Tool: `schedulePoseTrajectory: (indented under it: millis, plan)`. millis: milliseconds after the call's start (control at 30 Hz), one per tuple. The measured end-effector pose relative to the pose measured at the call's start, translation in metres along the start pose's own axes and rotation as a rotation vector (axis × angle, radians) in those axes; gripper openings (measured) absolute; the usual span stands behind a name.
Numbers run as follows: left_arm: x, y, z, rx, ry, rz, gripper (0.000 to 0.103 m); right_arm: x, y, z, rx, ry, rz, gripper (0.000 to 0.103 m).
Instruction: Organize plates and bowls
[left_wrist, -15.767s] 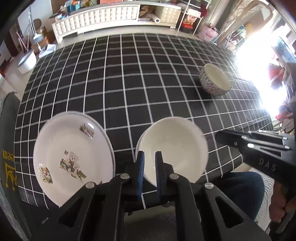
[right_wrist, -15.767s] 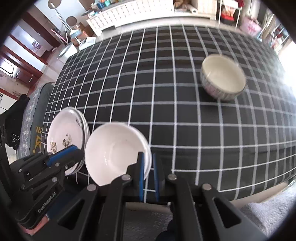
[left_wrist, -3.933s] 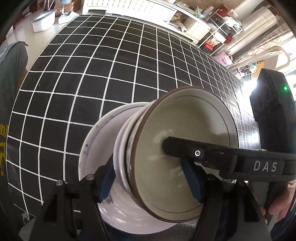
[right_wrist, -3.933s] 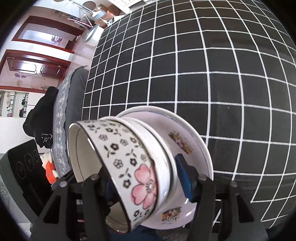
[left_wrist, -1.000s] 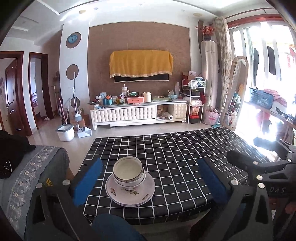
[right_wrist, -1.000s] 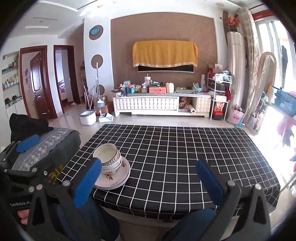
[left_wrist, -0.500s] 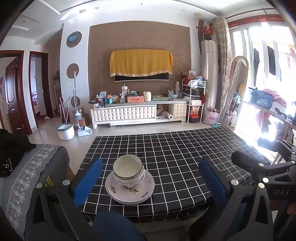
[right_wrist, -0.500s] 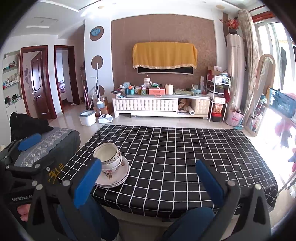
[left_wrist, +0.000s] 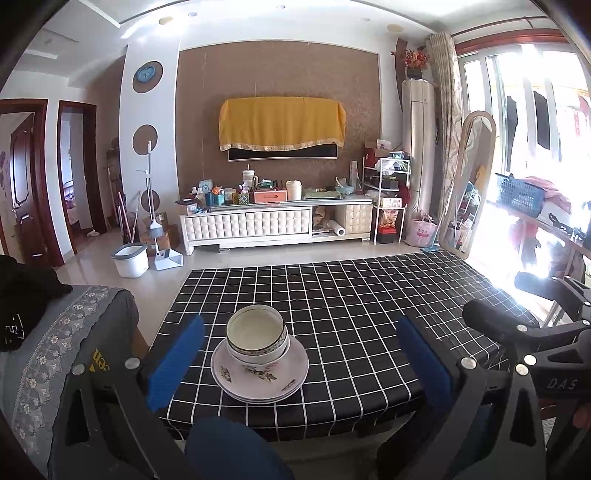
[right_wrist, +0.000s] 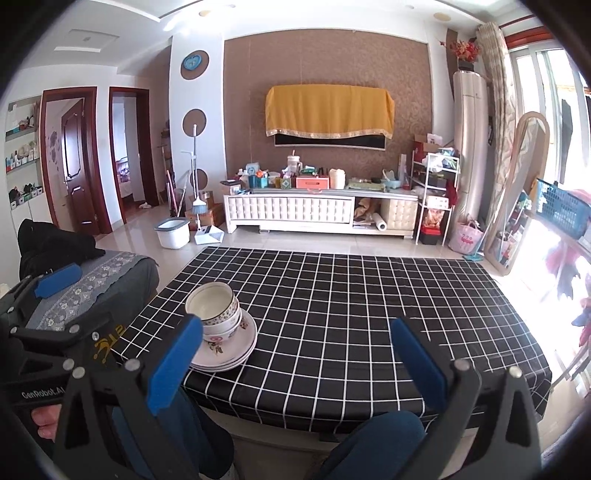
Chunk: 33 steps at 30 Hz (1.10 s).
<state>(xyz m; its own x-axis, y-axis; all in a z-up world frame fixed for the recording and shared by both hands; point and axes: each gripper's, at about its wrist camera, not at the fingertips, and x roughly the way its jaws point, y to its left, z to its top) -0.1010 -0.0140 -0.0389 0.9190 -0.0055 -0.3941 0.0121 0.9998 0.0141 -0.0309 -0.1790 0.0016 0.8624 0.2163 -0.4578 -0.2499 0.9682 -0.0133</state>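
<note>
Step in hand: the stacking appears complete and both tools are held back from the table (left_wrist: 369, 295). The bowls (left_wrist: 256, 338) sit nested one inside another on the plates (left_wrist: 258, 373), near the table's front-left corner. In the right wrist view the same stack (right_wrist: 218, 328) stands upright and nothing touches it. How many bowls are nested is hard to count from here; at least two rims show.

Gripper state: the left gripper (left_wrist: 291, 362) has its jaws spread wide and holds nothing. The right gripper (right_wrist: 291, 362) is likewise spread wide and empty. Both are well apart from the stack, in front of the table edge.

Next move: judged from the layout, no loose plate or bowl shows on the cloth, so little is left to do. If the stack must be shifted, the lowest plate should be gripped at its rim and kept level, since the bowls could slide.

Difference from the earlier frames: about four seconds ago both grippers were close around the tilted stack. Over the last second the stack has stayed in place and the views have barely changed.
</note>
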Motion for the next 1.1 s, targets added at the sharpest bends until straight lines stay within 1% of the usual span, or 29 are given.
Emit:
schedulePoseTrajectory:
  millis: [400,533,633,1100]
  plan:
    - [-0.0019,-0.0016,-0.0015,0.003,0.009,-0.012,0.103,-0.0041,-0.0002,-0.0003,-0.002,-0.008,0.002,0.103]
    - [-0.0032,0.0011,-0.0007,-0.015,0.011,-0.028,0.103,-0.0036,-0.0015,-0.0003,-0.002,-0.005,-0.001,0.103]
    - [-0.0023,0.0017,-0.0007,-0.012,0.012,-0.02,0.103,-0.0042,-0.0019,0.0002,-0.001,-0.006,0.002,0.103]
    - [-0.0011,0.0028,-0.0024,-0.027,0.012,-0.053,0.103,-0.003,0.0005,-0.0013,-0.007,-0.007,-0.007,0.103]
